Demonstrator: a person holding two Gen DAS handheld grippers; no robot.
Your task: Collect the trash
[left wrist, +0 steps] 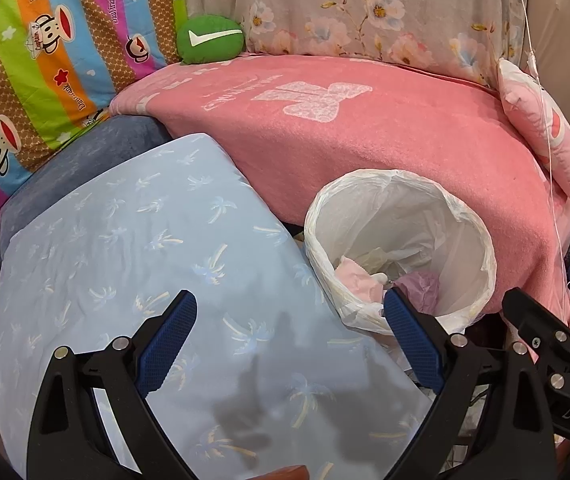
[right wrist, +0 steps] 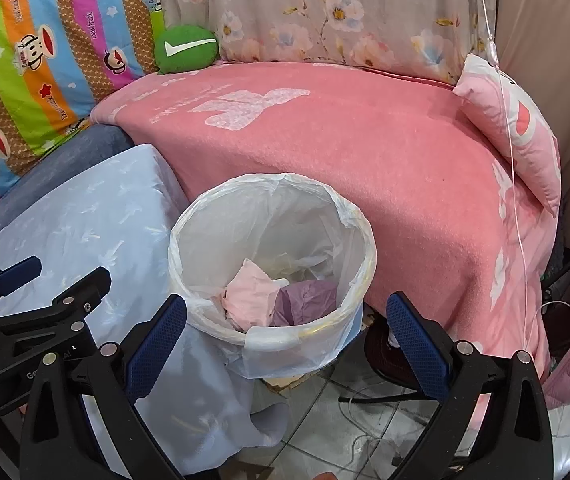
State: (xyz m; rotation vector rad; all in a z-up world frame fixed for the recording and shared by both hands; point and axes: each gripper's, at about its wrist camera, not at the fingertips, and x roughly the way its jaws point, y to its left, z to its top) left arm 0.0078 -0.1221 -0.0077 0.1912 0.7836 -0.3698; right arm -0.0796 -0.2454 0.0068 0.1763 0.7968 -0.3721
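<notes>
Crumpled paper (right wrist: 251,298) in bin (right wrist: 359,236)

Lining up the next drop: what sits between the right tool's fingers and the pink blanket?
In the right wrist view, the lined bin fills that stretch, before the pink blanket. The right tool is open, holding nothing.

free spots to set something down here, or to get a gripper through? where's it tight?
Free: the pink blanket, bare between the green ball and the small pink pillow; also the light blue cushion top. The bin mouth is open, with crumpled trash at the bottom. Tight: the bin wedged between cushion and blanket; the tiled floor below has cables and a fan base.
</notes>
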